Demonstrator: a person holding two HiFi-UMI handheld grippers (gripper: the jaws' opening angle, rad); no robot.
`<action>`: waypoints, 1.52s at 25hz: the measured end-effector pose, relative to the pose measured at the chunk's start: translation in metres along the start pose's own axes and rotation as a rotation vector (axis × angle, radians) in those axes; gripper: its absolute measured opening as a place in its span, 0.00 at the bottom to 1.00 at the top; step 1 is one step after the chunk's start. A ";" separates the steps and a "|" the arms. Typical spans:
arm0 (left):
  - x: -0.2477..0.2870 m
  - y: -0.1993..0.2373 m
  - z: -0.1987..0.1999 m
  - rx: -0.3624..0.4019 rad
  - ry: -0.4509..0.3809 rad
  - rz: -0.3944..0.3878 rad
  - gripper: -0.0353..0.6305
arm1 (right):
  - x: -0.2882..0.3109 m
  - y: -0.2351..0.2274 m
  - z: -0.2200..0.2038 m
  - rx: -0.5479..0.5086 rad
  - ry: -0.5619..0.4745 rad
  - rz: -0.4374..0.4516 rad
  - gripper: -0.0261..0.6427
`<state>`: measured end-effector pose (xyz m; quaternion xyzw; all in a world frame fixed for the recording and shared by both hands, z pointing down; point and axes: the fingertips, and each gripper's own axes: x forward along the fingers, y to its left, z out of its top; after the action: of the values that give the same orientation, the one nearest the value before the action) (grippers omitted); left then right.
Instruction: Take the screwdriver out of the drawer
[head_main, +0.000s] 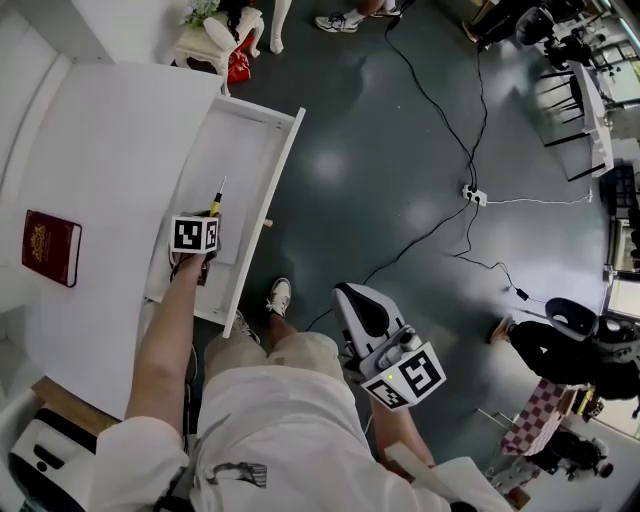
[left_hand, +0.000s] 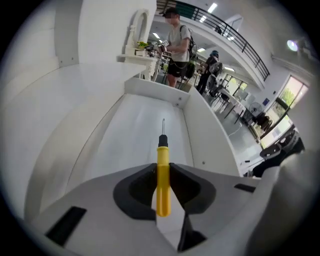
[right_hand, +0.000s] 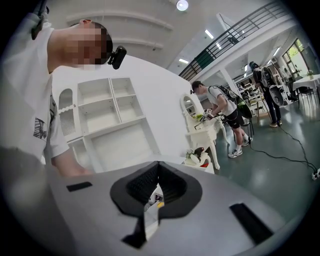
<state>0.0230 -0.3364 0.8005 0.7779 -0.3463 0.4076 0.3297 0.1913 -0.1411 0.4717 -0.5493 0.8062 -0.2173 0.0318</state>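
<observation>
The white drawer (head_main: 285, 150) stands pulled out from the white desk (head_main: 110, 150). My left gripper (head_main: 207, 218) hangs over the drawer's near end, shut on the screwdriver (head_main: 215, 203). In the left gripper view the screwdriver's yellow handle (left_hand: 163, 180) is clamped between the black pads (left_hand: 137, 187), held above the bare drawer floor (left_hand: 130, 135). Its thin metal shaft points toward the drawer's far wall. My right gripper (head_main: 352, 295) is held off to the right over the floor, beside the person's thigh. In the right gripper view its jaws (right_hand: 158, 167) are shut with nothing between them.
A dark red book (head_main: 50, 247) lies on the desk top at the left. Cables and a power strip (head_main: 472, 193) run across the grey floor. The person's shoe (head_main: 280, 295) stands beside the drawer front. A small white table with flowers (head_main: 215, 35) stands beyond the desk.
</observation>
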 end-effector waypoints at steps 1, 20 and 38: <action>-0.008 -0.004 0.002 -0.030 -0.023 -0.015 0.18 | 0.001 0.004 0.002 -0.003 -0.004 0.008 0.05; -0.189 -0.008 0.037 -0.105 -0.403 -0.038 0.18 | 0.019 0.076 0.056 -0.152 -0.115 0.186 0.05; -0.363 0.012 0.058 -0.094 -0.798 0.053 0.18 | 0.046 0.110 0.093 -0.229 -0.187 0.282 0.05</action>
<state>-0.1182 -0.2911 0.4643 0.8500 -0.4853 0.0658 0.1940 0.1046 -0.1787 0.3538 -0.4489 0.8881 -0.0658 0.0737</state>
